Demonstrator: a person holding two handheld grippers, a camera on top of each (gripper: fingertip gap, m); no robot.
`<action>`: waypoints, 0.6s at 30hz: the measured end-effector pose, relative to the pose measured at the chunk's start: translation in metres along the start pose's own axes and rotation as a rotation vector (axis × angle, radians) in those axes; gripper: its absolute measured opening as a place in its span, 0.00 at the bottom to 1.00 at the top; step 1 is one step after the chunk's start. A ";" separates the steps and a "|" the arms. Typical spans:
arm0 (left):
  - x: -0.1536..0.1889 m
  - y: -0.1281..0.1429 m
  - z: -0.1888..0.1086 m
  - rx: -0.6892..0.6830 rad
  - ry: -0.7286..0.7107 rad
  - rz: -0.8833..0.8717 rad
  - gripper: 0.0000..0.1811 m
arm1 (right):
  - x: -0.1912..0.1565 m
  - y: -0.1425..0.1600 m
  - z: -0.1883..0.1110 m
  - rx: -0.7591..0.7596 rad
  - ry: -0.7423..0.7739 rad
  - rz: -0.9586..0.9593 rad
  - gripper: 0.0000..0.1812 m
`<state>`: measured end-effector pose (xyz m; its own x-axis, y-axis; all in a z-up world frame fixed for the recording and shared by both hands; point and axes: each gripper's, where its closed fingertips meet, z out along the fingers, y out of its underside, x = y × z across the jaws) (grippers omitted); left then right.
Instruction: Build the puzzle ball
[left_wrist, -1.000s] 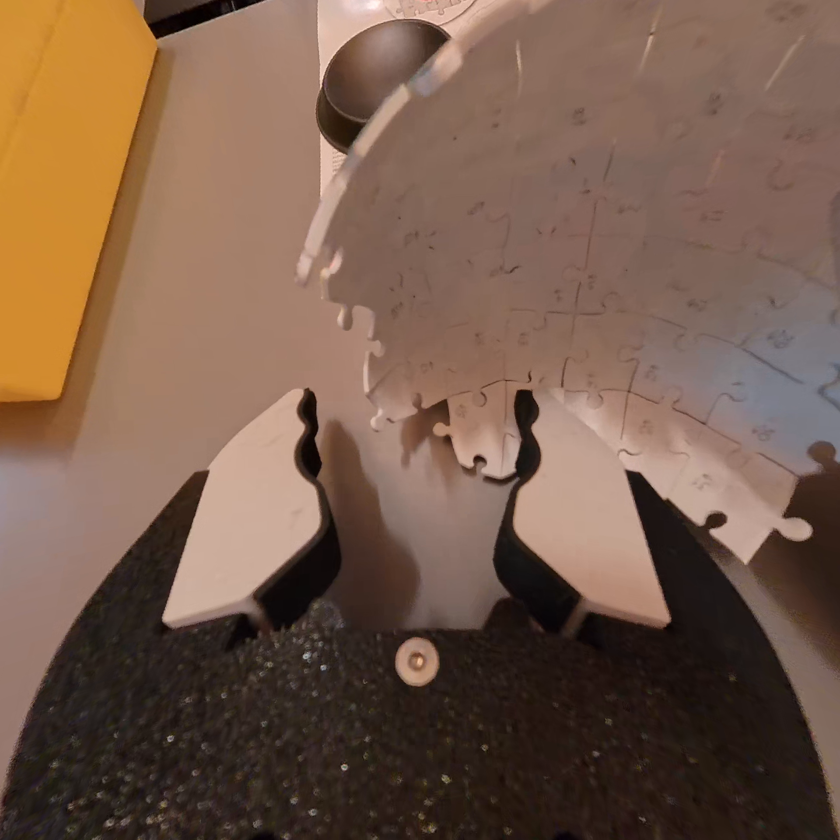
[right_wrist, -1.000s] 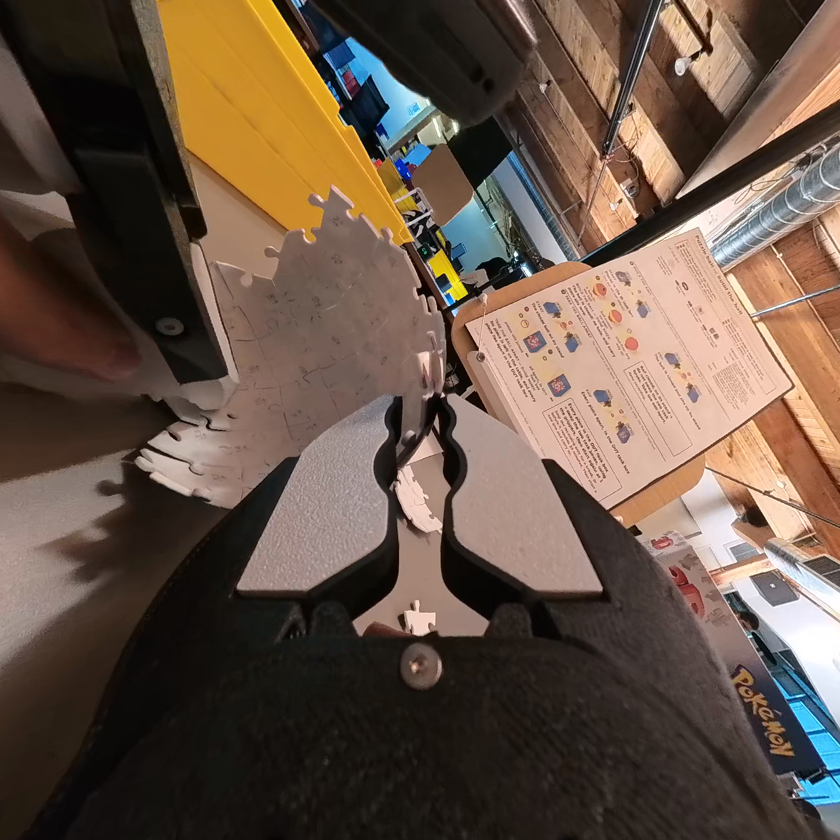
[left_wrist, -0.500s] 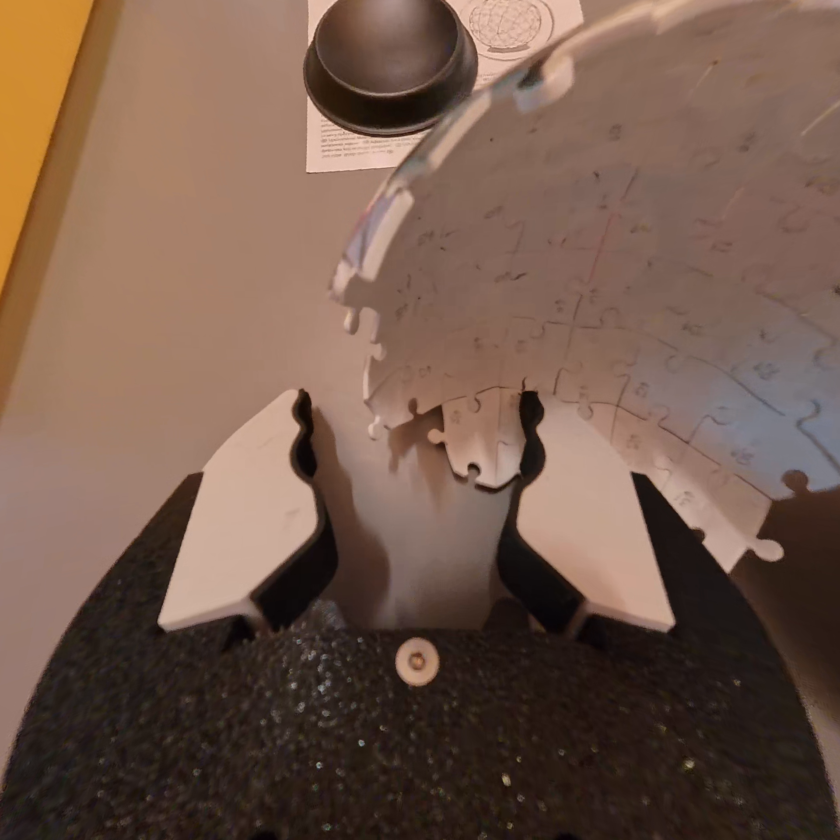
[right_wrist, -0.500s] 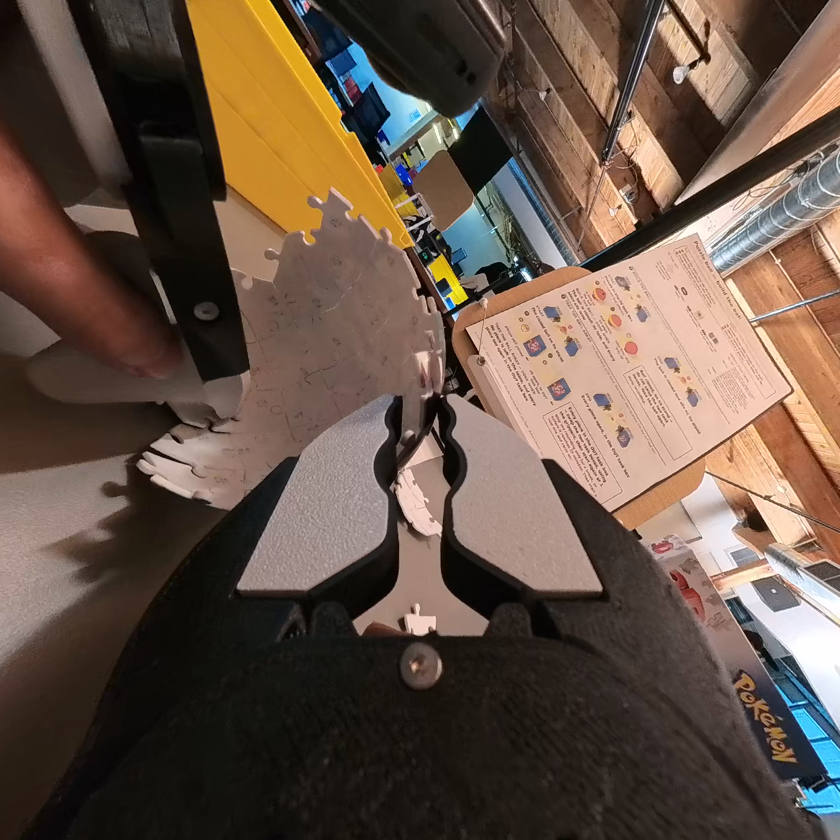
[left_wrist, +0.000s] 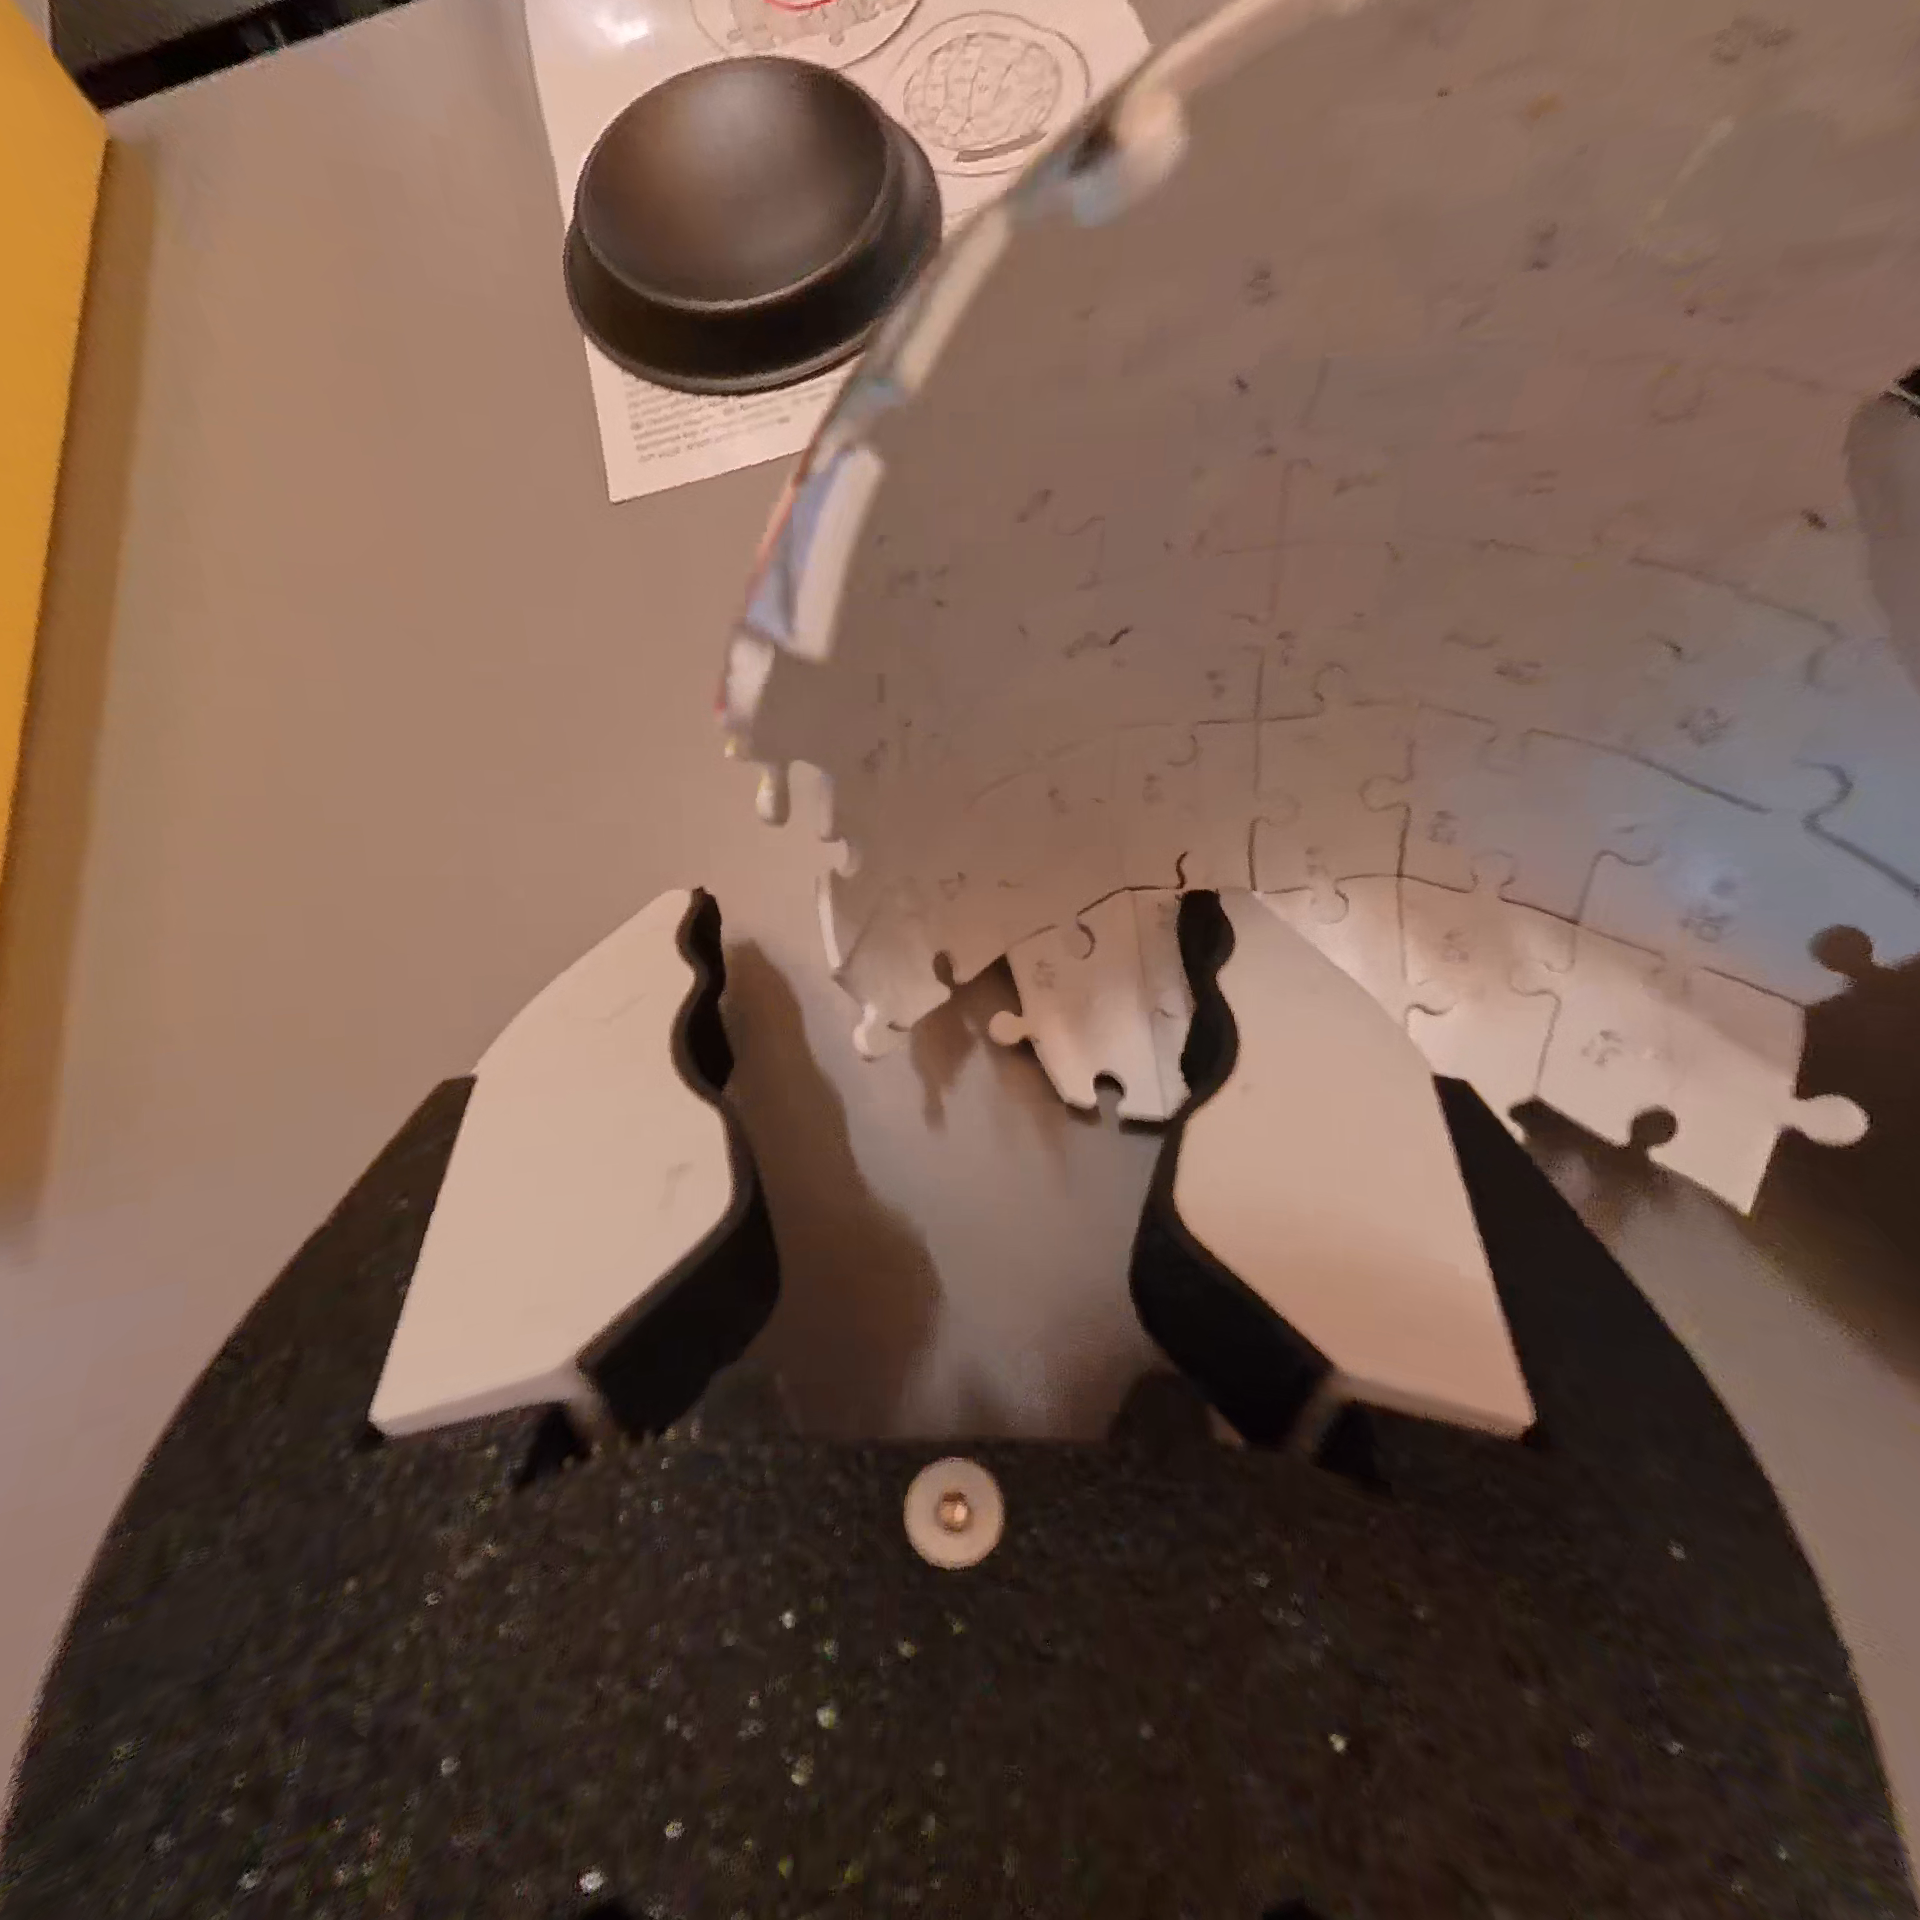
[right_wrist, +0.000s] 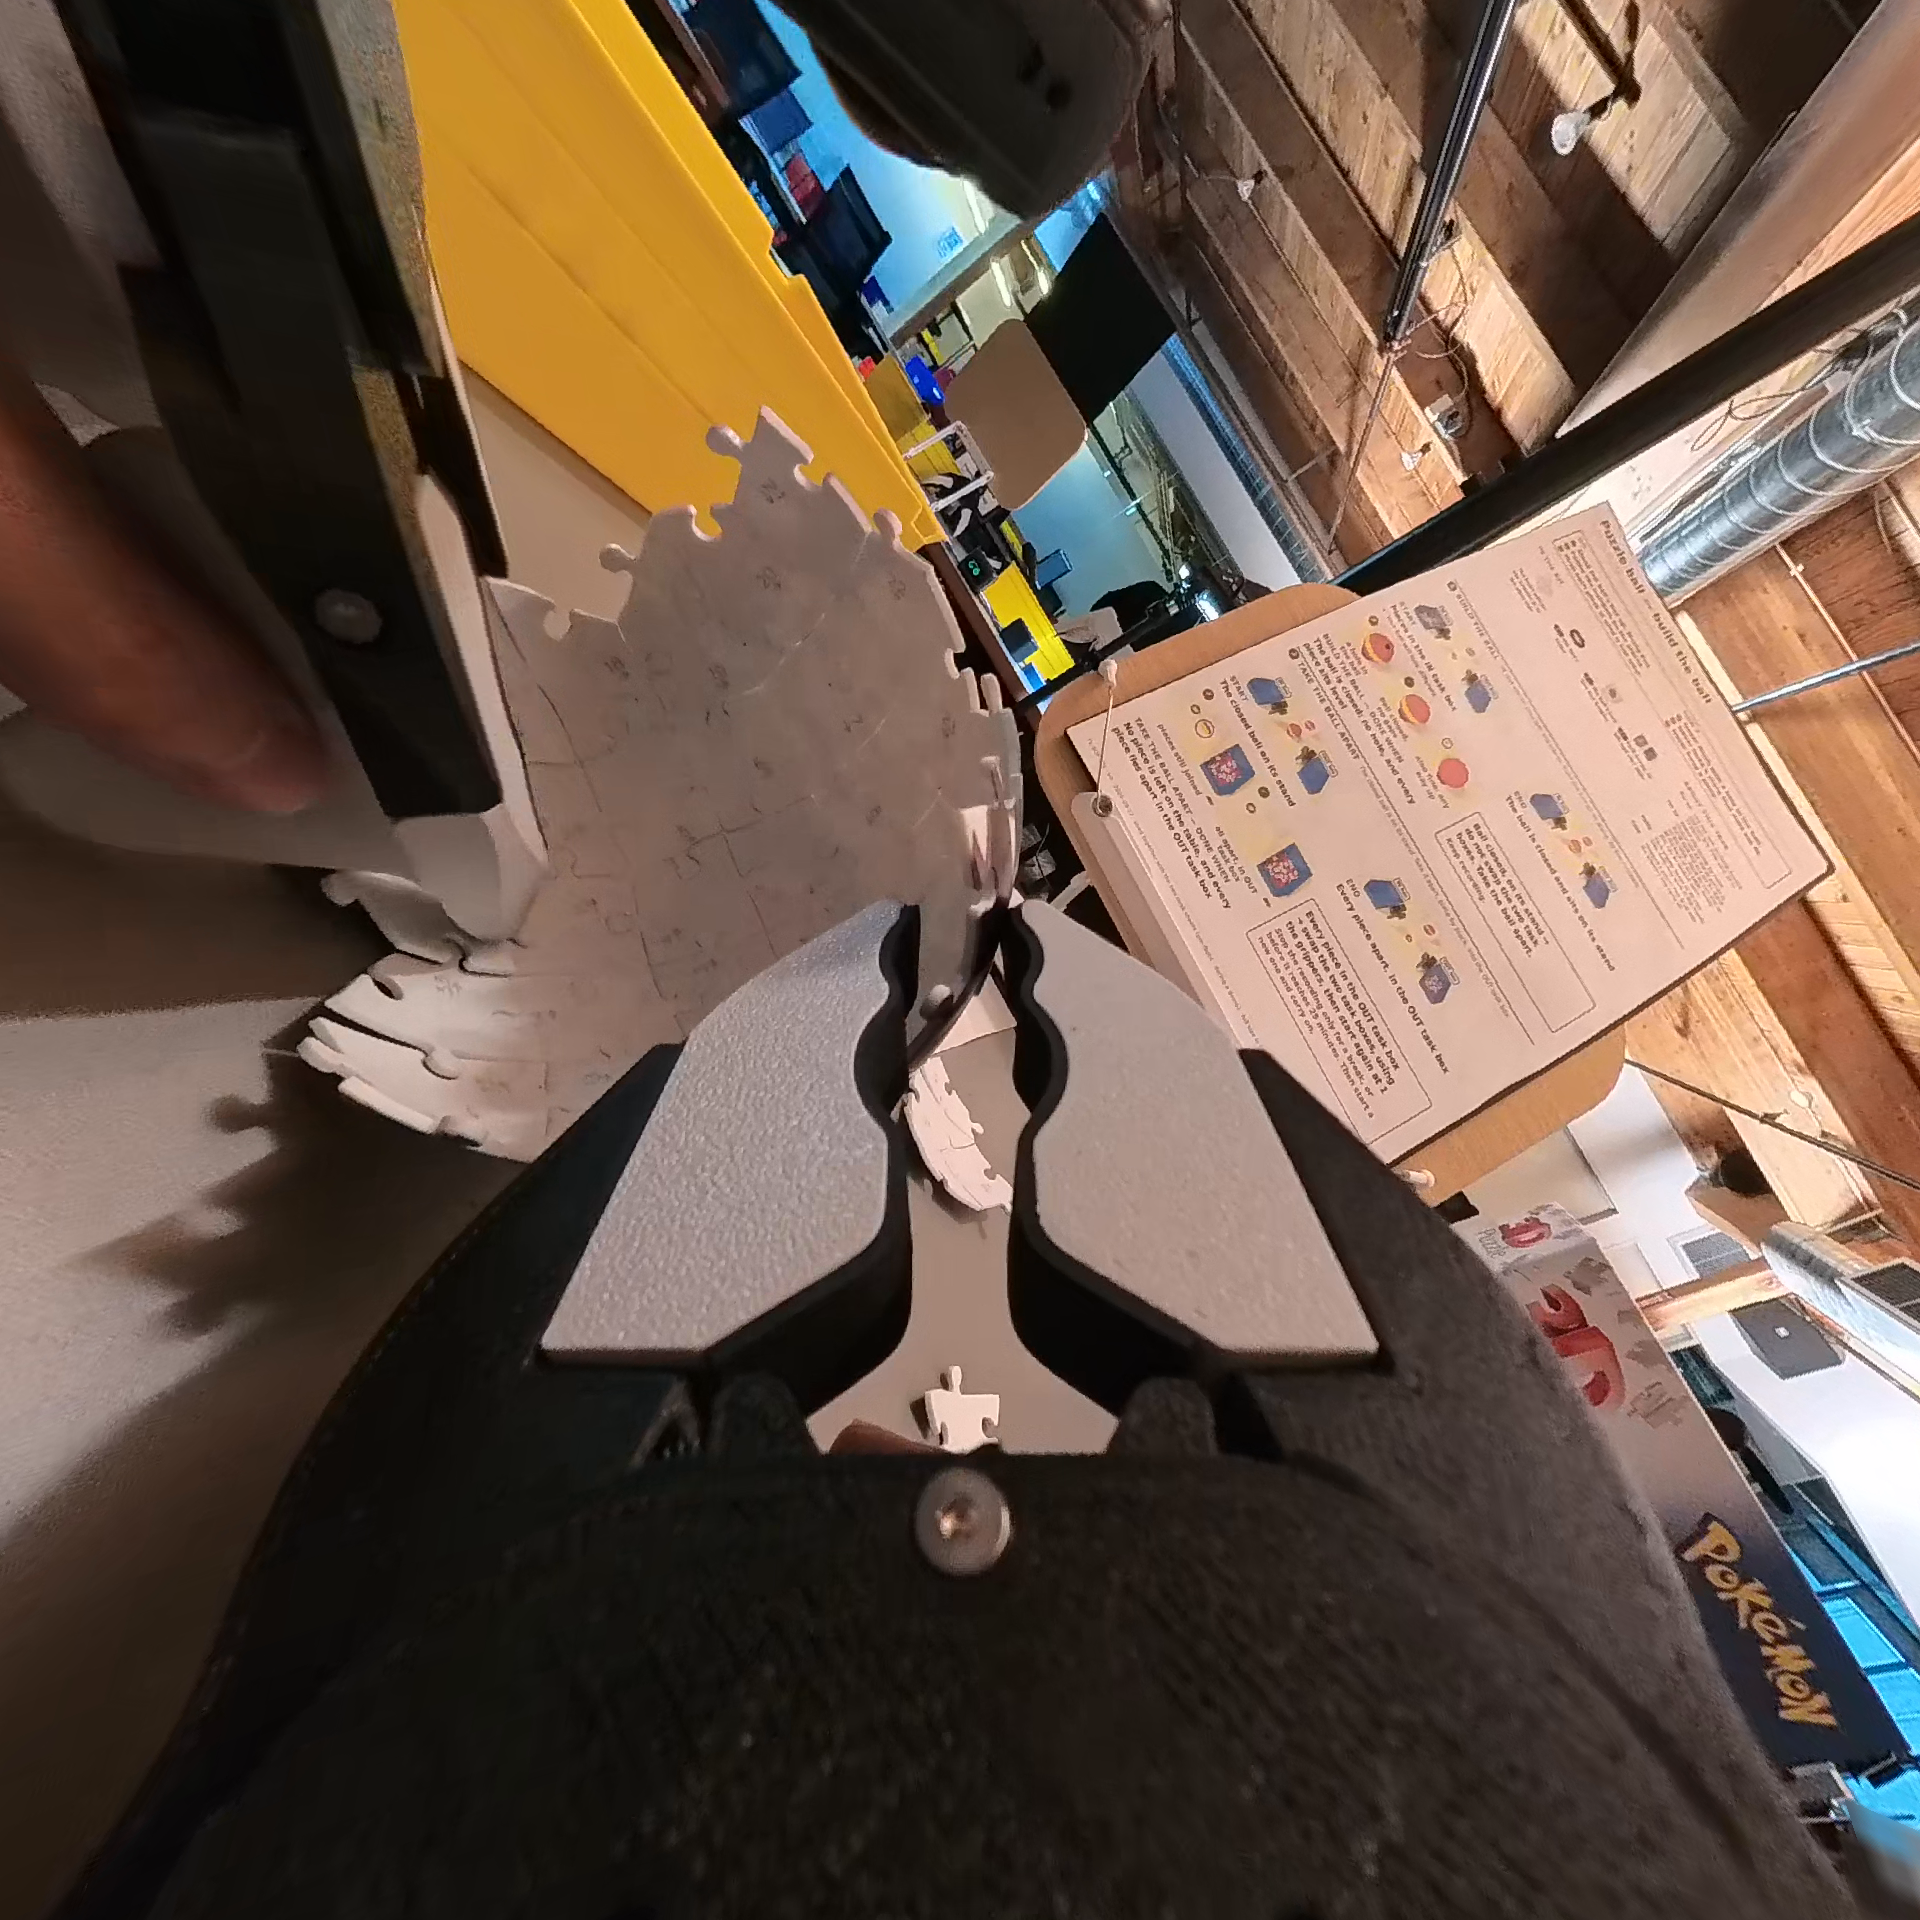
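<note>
A: Left wrist view. The left gripper (left_wrist: 940, 1003) stands wide open. Its right finger (left_wrist: 1340, 1164) lies against the lower edge of the curved puzzle shell (left_wrist: 1403, 582), the half-built ball, which is held above the grey worktop (left_wrist: 332, 623). A small curved section (left_wrist: 1101, 1039) pokes out below the shell's edge, between the fingers. Farther back a black stand (left_wrist: 743, 244) sits on an instruction sheet (left_wrist: 665, 436).

B: And the other view?

A: Right wrist view. The right gripper (right_wrist: 961, 961) is closed on the rim of the puzzle shell (right_wrist: 769, 748), which it holds edge-on. A loose piece (right_wrist: 961, 1408) lies on the worktop below; the left gripper's body (right_wrist: 343, 499) presses in from the left.

B: How should the step be done well?

A: Probably by keeping the right grip steady while the left finger eases the edge tabs into line. Too hard a push could pop neighbouring pieces apart.
</note>
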<state>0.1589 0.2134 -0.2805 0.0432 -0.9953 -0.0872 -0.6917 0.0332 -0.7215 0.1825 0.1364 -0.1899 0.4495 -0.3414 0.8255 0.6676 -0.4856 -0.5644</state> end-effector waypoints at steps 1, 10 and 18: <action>0.001 -0.001 0.000 0.005 0.006 0.017 0.46 | 0.000 0.000 0.000 -0.002 0.000 0.002 0.09; 0.003 0.003 -0.002 -0.013 0.041 -0.012 0.51 | 0.000 -0.001 0.000 0.003 0.002 -0.007 0.08; 0.003 0.007 -0.002 -0.022 0.058 -0.005 0.51 | 0.000 -0.001 0.000 0.005 0.001 -0.015 0.08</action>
<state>0.1527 0.2102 -0.2839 0.0056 -0.9990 -0.0434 -0.7074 0.0267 -0.7063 0.1822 0.1365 -0.1894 0.4389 -0.3352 0.8337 0.6769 -0.4868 -0.5521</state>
